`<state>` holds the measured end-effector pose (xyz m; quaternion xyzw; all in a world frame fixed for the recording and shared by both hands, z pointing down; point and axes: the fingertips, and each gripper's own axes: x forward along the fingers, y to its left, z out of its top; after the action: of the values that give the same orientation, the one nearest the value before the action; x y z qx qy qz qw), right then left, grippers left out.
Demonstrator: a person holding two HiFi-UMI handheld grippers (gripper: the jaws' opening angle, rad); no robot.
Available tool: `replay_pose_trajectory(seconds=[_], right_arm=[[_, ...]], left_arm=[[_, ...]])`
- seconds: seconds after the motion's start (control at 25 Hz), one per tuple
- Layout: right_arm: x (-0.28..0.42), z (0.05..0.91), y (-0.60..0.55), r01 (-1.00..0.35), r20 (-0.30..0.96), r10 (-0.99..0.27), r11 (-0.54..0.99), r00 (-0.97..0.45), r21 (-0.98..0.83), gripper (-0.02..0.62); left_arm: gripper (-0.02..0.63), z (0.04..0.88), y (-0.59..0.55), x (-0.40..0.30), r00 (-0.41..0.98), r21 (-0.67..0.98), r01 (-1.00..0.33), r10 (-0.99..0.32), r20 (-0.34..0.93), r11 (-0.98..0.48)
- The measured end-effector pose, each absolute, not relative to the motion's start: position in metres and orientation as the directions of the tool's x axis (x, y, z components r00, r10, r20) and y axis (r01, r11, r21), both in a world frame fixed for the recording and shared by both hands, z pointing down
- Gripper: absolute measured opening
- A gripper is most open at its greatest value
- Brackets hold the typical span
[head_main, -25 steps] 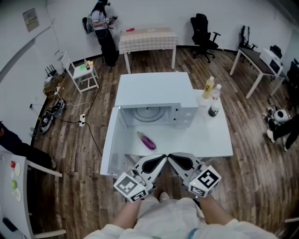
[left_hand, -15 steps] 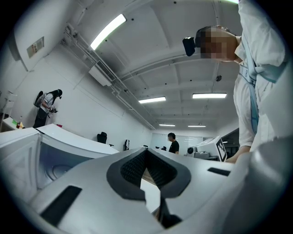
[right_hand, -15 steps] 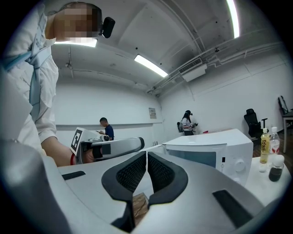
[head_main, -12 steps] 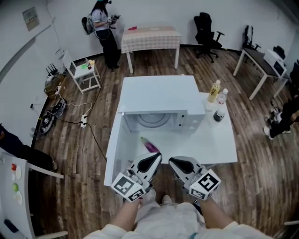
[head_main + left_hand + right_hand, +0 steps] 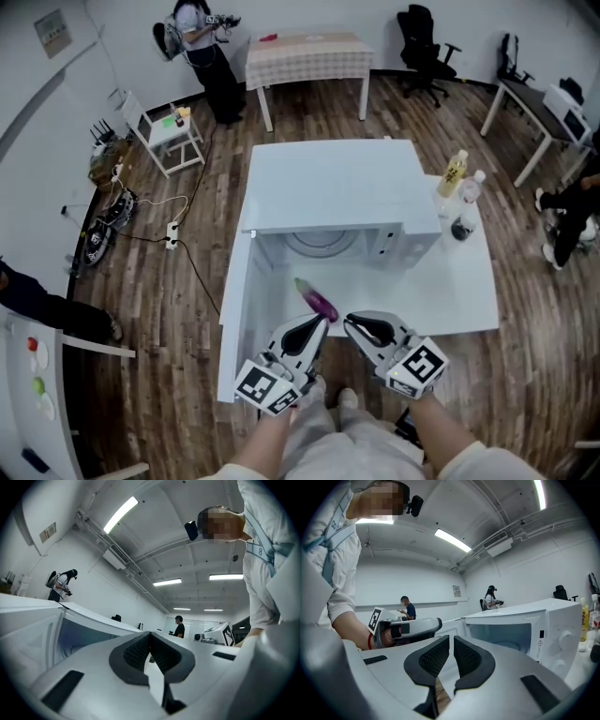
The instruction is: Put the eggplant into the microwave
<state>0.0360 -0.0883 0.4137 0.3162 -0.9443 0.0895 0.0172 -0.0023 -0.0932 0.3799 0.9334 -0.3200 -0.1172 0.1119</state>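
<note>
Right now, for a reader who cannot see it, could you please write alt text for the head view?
Seen from above, a purple eggplant lies on the white table before the open microwave. Nearer the person, the left gripper and right gripper point toward it, both shut and empty. Bottles stand beside the microwave.

2 bottles (image 5: pixel 455 172) (both upright), black office chair (image 5: pixel 427 49)
</note>
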Motion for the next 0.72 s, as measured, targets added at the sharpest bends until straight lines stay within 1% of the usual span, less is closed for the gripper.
replay_pose_trajectory(seconds=[0.24,0.48,0.52,0.6,0.72], right_arm=[[0.034,0.438,-0.112,-0.604,0.092,-0.597,0.782,-0.797,-0.151,0.036],[0.035,0.467,-0.129,-0.629,0.107,-0.620,0.761,-0.777,-0.159,0.040],[0.035,0.473,-0.131,-0.632,0.113,-0.622,0.758,-0.775,-0.163,0.053],[0.033,0.484,-0.133,-0.640,0.127,-0.627,0.751,-0.769,-0.163,0.148],[0.028,0.503,-0.139,-0.647,0.143,-0.632,0.746,-0.762,-0.155,0.149]], left_arm=[[0.002,0.404,-0.115,-0.003,0.744,0.314,-0.592,-0.653,-0.141,-0.742],[0.003,0.423,-0.129,-0.001,0.749,0.294,-0.599,-0.651,-0.121,-0.744],[0.003,0.426,-0.130,0.000,0.750,0.292,-0.601,-0.651,-0.116,-0.744],[0.006,0.432,-0.133,0.000,0.751,0.288,-0.604,-0.652,-0.105,-0.743],[0.038,0.448,-0.137,0.001,0.750,0.288,-0.613,-0.656,-0.078,-0.735]])
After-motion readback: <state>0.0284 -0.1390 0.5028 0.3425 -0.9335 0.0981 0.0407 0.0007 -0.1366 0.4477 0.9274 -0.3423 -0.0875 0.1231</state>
